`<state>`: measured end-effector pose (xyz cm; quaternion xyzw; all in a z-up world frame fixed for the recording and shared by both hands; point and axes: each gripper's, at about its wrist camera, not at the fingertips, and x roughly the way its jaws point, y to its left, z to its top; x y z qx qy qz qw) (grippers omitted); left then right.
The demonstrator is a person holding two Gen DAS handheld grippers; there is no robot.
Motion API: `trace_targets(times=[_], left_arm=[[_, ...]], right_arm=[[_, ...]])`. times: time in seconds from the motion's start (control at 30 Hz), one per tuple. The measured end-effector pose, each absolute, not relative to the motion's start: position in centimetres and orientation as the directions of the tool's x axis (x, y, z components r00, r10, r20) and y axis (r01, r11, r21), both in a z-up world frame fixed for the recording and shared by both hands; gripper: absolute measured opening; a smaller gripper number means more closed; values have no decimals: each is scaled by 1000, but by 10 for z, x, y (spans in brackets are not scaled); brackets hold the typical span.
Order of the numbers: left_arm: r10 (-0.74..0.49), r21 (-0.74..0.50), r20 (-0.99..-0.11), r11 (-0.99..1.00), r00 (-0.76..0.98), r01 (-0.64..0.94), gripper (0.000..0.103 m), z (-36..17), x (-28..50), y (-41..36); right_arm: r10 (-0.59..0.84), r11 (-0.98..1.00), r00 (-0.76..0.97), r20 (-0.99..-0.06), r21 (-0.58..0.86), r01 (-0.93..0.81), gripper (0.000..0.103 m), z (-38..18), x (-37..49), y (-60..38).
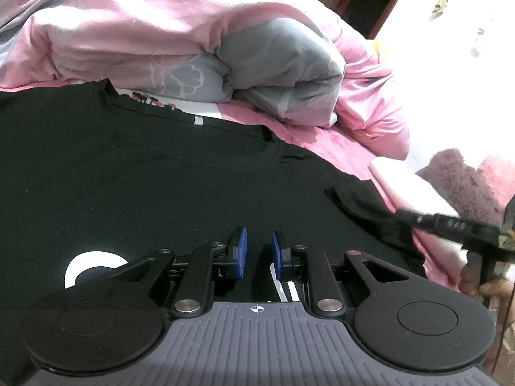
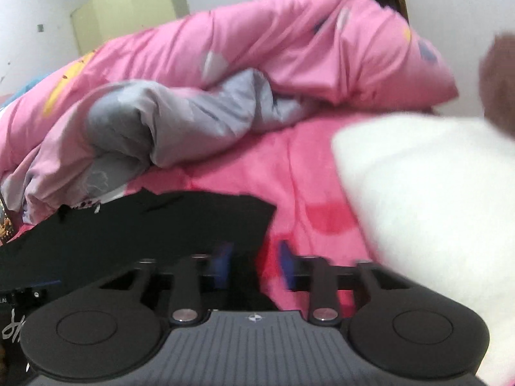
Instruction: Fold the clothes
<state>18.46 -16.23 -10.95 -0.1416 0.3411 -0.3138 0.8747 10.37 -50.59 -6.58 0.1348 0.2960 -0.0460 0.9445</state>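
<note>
Evidently soft, light and limp, the black cotton T-shirt (image 1: 145, 167) lies flat on the pink bed sheet (image 2: 305, 173), sleeve hem toward its right edge the likeliest hold; left gripper (image 1: 259, 249) narrowly parted, empty; right gripper (image 2: 254, 265) wider, empty.

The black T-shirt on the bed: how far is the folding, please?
Done: the black T-shirt lies spread flat on the pink bed cover, neckline away from the camera. No fold is visible yet. In hand: nothing; the left hand-held gripper is open above the shirt front, and the right hand-held gripper is open at the sleeve edge. Left: all the folds, sleeves and body.
</note>
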Motion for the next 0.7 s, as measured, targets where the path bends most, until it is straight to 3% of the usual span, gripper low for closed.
trace_targets(times=[0.23,0.5,0.7], left_arm=[[-728,-512,-470,685,499,517,38,-96,184,-185],[-747,-579,-548,664,377,474,41,-96,240,-264],[-697,-514,-595,713,400,477,40,-97,258,-291]], right_arm=[[0,985,871,-491,151,85,9,-56,64,-479],[130,991,869,-478,83,-103,9,-65,45,-452],[234,971,847,-478,72,-227,10,-67,40,-442]])
